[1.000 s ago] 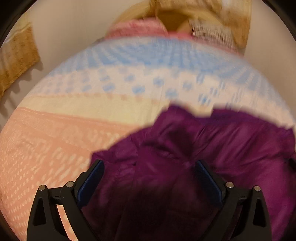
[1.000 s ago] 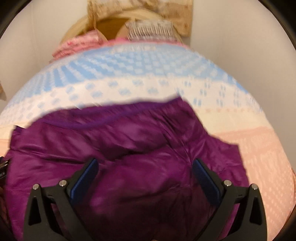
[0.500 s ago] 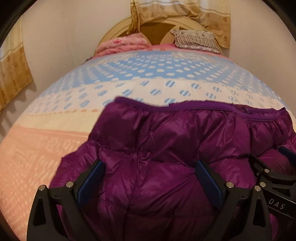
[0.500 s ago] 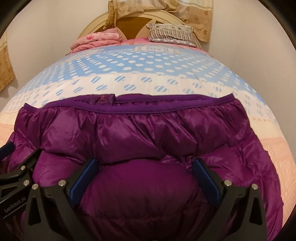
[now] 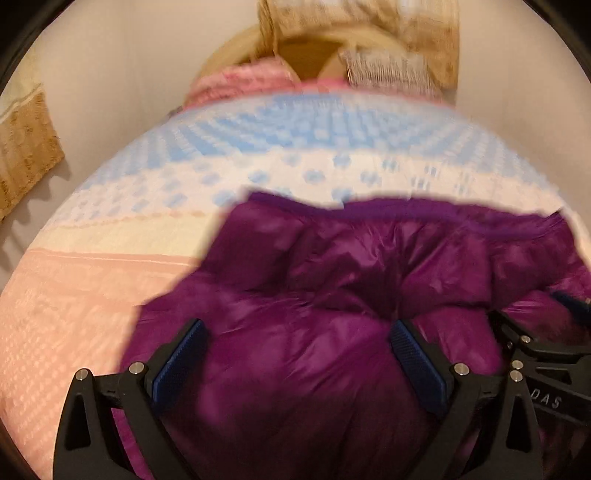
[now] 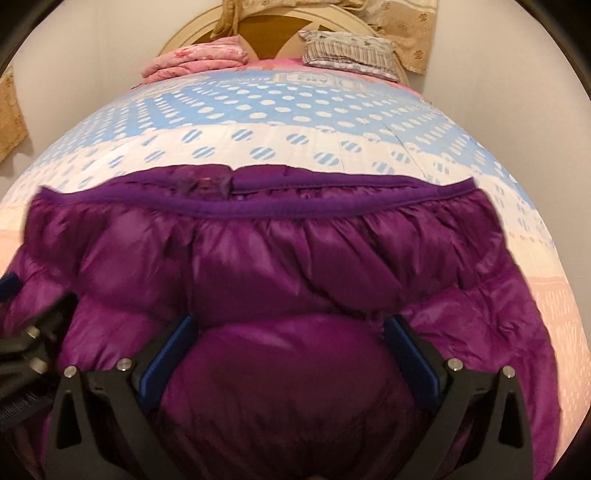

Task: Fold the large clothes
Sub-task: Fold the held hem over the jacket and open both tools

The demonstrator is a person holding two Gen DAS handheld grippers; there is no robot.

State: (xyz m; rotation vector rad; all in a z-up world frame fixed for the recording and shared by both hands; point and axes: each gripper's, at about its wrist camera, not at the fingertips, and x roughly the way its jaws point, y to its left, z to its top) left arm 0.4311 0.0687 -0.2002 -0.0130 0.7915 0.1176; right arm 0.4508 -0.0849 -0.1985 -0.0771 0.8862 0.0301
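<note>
A purple puffy down jacket [image 6: 295, 258] lies on the bed, its elastic hem [image 6: 295, 201] toward the headboard; it also fills the lower part of the left wrist view [image 5: 351, 266]. My left gripper [image 5: 295, 347] is open, its jaws spread wide just above the jacket's left part. My right gripper [image 6: 290, 339] is open, low over the jacket, with padding bulging between the blue pads [image 6: 166, 354]. The right gripper shows at the right edge of the left wrist view [image 5: 543, 354]; the left gripper shows blurred at the left edge of the right wrist view [image 6: 29, 354].
The bed has a spotted cover in blue, white, cream and pink bands [image 6: 295, 110]. A folded pink blanket [image 6: 195, 61] and a striped pillow [image 6: 347, 51] lie by the round headboard [image 6: 280, 33]. Beige curtains [image 5: 26, 147] hang on the left wall.
The left gripper's view has shifted and blurred; it sits slightly farther back and left over the jacket. The right gripper has lowered closer to the jacket. Both stayed open.
</note>
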